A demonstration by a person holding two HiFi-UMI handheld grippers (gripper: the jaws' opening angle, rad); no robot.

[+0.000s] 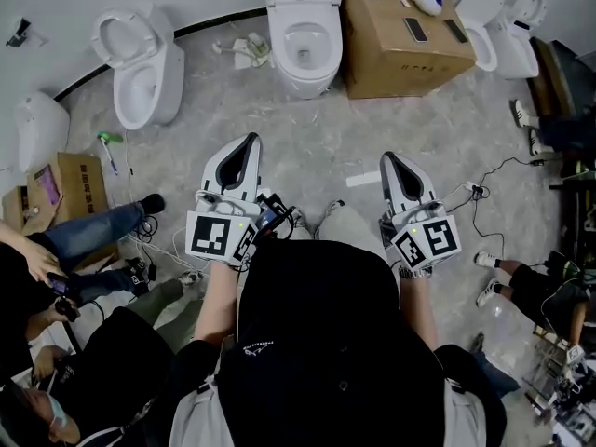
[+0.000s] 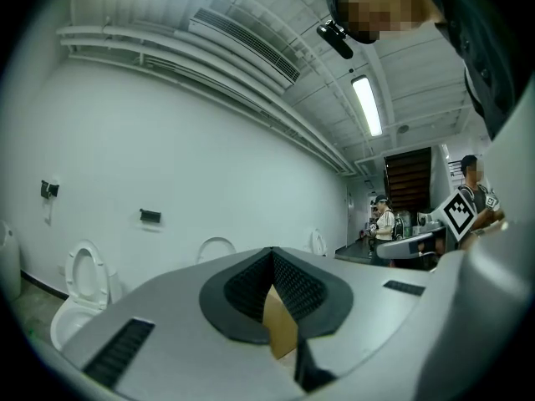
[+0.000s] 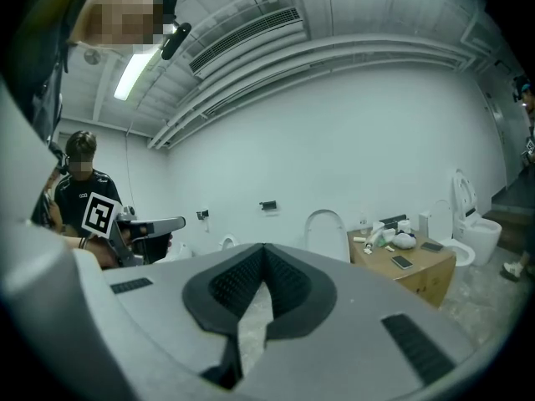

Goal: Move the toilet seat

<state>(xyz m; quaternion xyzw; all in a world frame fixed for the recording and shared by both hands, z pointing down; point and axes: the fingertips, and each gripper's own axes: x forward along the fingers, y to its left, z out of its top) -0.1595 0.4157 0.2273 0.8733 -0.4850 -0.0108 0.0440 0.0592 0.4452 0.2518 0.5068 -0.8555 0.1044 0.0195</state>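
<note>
Far to the left of the middle toilet [image 1: 304, 63], a second toilet [image 1: 140, 73] stands against the wall with its lid tipped up. On that same side but nearer the camera, seated people [image 1: 88, 236] crowd the floor beside a small carton [image 1: 74, 180].

The left gripper [image 1: 250, 142] hangs in the air short of the middle toilet and slightly to its left. It points level toward the wall and is well apart from the porcelain. In the left gripper view its ribbed pads are pressed together with nothing held; only a tan sliver shows through the gap beneath them.

The toilet seat [image 1: 285, 37] is on the middle toilet itself. From this steep angle it appears to lie down on the bowl's rim, with the lid upright behind it. Neither gripper touches it.

The right gripper [image 1: 387, 159] is level with its partner, short of the middle toilet and to its right. Its jaws are likewise closed tight and empty.

Just beside the middle toilet on the right sits a brown cardboard box [image 1: 400, 68], with two phones [image 1: 416, 29] and some bottles on top. Beyond the box, further right of the middle toilet, stands a third toilet [image 1: 510, 40]. Black cables [image 1: 486, 194] trail over the floor nearer the camera on that side.
</note>
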